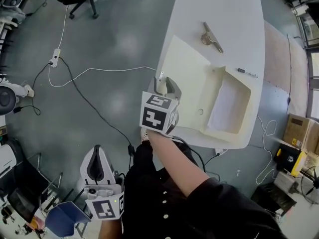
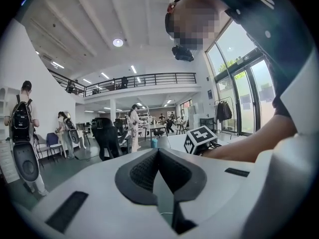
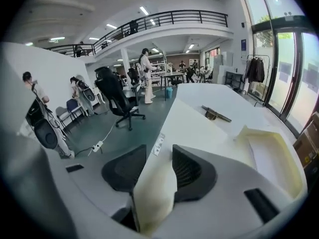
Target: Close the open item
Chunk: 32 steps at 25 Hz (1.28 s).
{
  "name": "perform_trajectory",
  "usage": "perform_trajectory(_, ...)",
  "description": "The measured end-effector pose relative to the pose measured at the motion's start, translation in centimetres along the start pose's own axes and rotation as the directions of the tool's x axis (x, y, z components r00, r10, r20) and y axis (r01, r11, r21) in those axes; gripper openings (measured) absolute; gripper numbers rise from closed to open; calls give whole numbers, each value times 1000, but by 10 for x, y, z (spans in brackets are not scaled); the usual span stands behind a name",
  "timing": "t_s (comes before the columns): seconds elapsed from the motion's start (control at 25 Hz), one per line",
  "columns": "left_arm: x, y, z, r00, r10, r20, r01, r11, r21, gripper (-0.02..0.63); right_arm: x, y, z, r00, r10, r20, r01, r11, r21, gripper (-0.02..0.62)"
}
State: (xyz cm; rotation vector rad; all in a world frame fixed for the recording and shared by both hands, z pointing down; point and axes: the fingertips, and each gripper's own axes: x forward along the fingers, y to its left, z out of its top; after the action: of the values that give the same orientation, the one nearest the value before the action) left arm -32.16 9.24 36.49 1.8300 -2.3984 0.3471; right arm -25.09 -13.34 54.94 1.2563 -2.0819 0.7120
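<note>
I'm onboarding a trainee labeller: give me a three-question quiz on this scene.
1. True or false: the cream cardboard box on the white table is already closed.
2. What stands between the jaws of the right hand-held gripper? A) a mug B) the box's flat lid C) nothing
3. Fill in: the left hand-held gripper, hanging beside the person, has its jaws ____.
Key: 1 false; 2 B; 3 shut.

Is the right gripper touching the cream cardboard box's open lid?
Touching. Right gripper view: the cream cardboard lid fills the gap between the right gripper's pads.
</note>
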Motion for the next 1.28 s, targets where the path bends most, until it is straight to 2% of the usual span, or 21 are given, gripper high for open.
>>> perform_trajectory(0.16,8,-13,9,999,-40,22,40,999,5,17,-16,-11,12,998,56,14,-57,995,81,172)
perform_trajectory(0.28,14,-27,17,997,-76,35,75,997,14,17,-23,-17,18,992,122,23,-124,979,161,164)
perform_trajectory(0.48,24,-47,25,992,-115,44,115,993,6,17,-41,-28,28,977,206,56,-213,957,197,161)
perform_trajectory(0.6,32,-62,31,985,-163,59,161,986,34,17,-52,-35,32,950,299,89,-312,917,248,166)
perform_trajectory(0.76,43,-87,34,974,-218,62,218,976,10,17,-69,-51,40,912,386,136,-410,866,287,164)
perform_trajectory(1.0,59,-123,43,949,-305,76,304,952,25,17,-100,-82,51,896,411,170,-442,863,245,143)
perform_trajectory(1.28,72,-166,52,912,-401,85,399,916,44,17,-140,-143,53,900,390,194,-427,878,215,97)
